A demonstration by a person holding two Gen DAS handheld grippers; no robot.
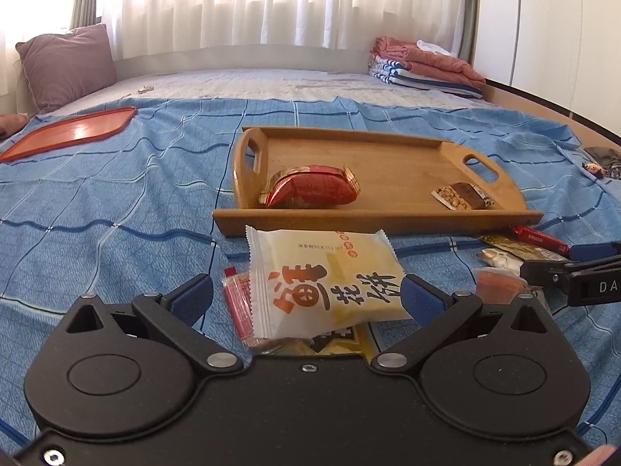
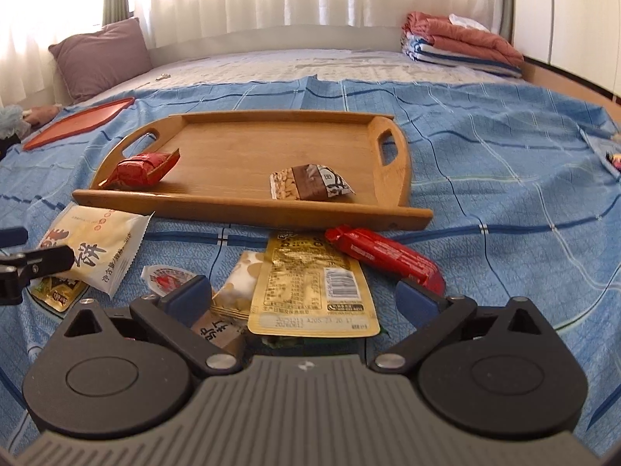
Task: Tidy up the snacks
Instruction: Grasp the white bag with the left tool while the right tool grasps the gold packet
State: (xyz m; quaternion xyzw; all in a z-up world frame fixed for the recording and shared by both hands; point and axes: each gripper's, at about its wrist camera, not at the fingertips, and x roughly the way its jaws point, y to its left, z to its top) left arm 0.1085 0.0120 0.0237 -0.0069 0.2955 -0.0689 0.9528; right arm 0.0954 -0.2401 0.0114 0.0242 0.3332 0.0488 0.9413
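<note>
Wooden tray (image 2: 217, 209): smooth, matt. Red snack bar (image 2: 384, 256) & gold pouch (image 2: 310, 283): glossy foil/plastic. Blue checked bedsheet (image 1: 97, 209): woven cloth, matt.

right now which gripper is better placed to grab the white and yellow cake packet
Left. The white and yellow cake packet lies between the open left gripper fingers. The right gripper is open over the gold packet instead.
</note>
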